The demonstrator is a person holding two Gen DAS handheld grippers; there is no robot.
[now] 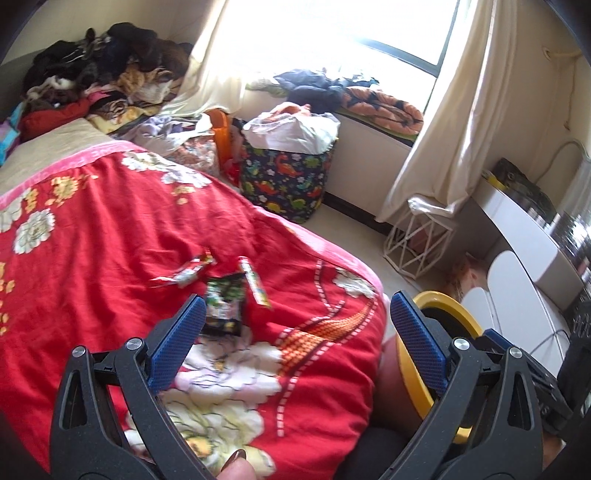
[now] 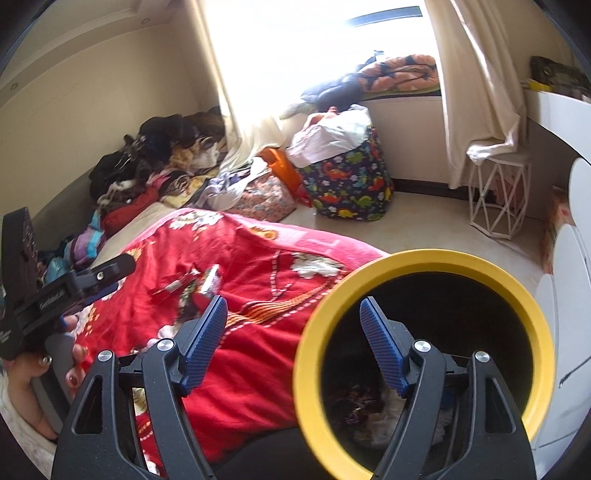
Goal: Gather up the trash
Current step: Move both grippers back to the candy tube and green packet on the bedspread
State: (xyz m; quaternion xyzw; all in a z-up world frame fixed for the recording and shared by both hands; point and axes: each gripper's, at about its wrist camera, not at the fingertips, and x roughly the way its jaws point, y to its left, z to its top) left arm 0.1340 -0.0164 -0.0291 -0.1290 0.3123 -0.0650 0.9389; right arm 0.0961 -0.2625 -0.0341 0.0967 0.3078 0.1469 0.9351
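Wrappers, 3 of them with the dark one [image 1: 224, 306] nearest, lie on the red blanket [image 1: 110, 258]. We hold both grippers, left [image 1: 295, 332] and right [image 2: 293, 347], wide apart and empty; the yellow bin [image 2: 424, 258] waits beside the bed. Next we must lower the left gripper over the dark one.

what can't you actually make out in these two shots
- Printing on the wrappers on the red blanket: motion-blurred in both views.
- Contents of the yellow-rimmed bin: dark, partly behind the right tongs; left view shows only its rim.
- Outside the window: washed out by glare.
- The person's hand: cut off by the right view's edge.
- The left tongs: open, holding nothing.
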